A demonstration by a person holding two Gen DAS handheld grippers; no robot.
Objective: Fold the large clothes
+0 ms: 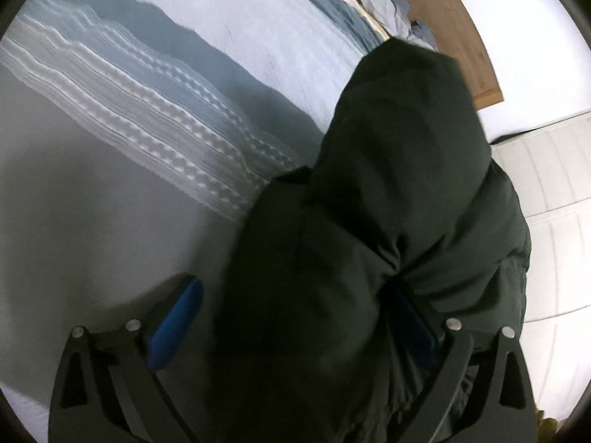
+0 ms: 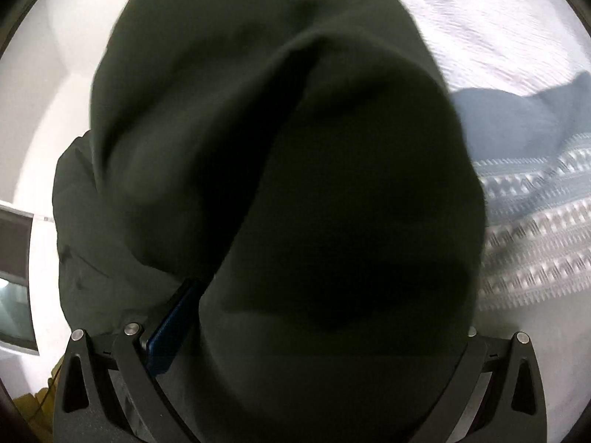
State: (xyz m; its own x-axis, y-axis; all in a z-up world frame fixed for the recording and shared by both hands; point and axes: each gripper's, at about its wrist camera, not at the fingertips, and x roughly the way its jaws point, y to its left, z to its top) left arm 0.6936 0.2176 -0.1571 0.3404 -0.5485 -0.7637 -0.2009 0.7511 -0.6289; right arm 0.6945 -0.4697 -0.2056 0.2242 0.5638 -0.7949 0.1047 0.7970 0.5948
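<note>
From the left wrist view, 1 dark green padded jacket (image 1: pixel 369 240) hangs bunched in the left gripper (image 1: pixel 295 332), lifted above the bed (image 1: pixel 277 29). The blue-padded fingers (image 1: pixel 177 325) stand spread around a thick wad of it, 1 pad bare and the other half buried, so whether they truly pinch I cannot tell. Behind lie 1 blue-and-white patterned blanket (image 1: pixel 129 110) and 1 wooden headboard (image 1: pixel 454 18). From the right wrist view, the same jacket fills nearly everything; the right gripper (image 2: pixel 306 336) shows just 1 blue pad (image 2: pixel 170 332) against the cloth, its grip likewise hidden. The jacket looks soft, puffy, bulky and probably slippery-shelled, so I'd take it at seams or hem.
</note>
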